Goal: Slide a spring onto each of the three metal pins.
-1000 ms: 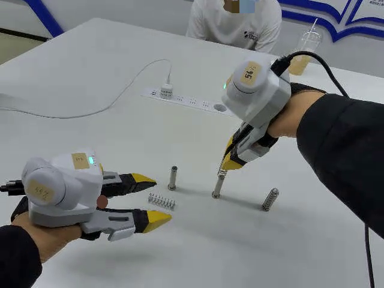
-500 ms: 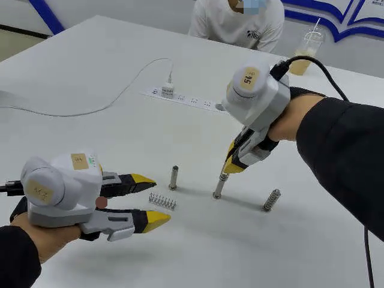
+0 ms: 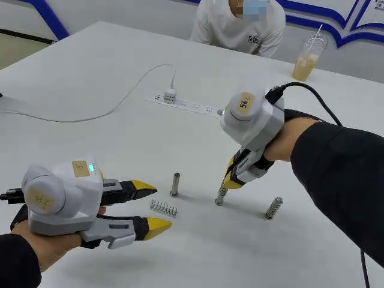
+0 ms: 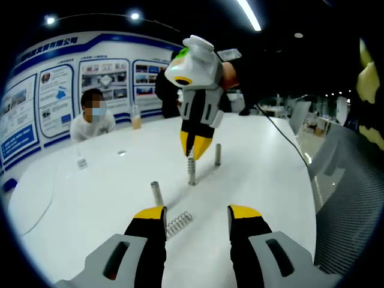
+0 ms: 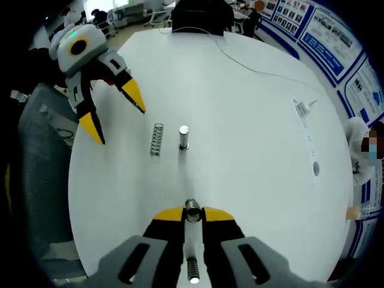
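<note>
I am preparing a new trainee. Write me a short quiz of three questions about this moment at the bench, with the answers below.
1. True or false: the left gripper stands open, and the loose spring lies on the table ahead of it.
2. How many pins carry no spring at all? A) none B) one C) two
3. Fill in: the right gripper is shut on a ____ that sits on the middle pin.
Key: 1 true; 2 B, the bare pin; 3 spring.
</note>
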A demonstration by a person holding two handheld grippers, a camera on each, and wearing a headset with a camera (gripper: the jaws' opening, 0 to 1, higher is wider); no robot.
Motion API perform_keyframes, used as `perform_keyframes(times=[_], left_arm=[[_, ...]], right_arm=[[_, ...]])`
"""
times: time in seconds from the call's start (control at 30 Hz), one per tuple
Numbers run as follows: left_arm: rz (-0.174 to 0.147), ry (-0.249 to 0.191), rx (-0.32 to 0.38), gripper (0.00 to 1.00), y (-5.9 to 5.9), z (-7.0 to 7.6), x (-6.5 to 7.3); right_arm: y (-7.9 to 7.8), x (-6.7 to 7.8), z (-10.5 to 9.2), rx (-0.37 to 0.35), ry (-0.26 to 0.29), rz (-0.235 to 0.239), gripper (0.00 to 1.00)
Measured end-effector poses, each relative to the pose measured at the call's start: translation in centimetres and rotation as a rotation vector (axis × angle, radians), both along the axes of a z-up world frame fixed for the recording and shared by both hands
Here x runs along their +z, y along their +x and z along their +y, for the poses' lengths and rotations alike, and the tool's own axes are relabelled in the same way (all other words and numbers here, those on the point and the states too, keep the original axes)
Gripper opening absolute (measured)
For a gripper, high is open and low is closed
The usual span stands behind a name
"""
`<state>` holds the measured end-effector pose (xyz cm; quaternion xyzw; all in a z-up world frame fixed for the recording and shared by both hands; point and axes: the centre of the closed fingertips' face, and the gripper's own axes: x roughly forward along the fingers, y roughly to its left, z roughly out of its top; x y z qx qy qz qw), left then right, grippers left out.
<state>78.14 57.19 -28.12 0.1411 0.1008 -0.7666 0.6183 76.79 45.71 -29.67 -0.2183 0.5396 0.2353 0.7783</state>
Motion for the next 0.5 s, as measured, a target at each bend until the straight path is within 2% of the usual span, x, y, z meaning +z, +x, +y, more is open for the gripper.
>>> perform_keyframes(times=[0.5], left_arm=[[0.0, 0.005, 0.006, 0.42, 0.1, 0.1, -0.1]], right_arm=[[0.1, -1.7, -0.4, -0.024, 0.006, 0.013, 0.12]])
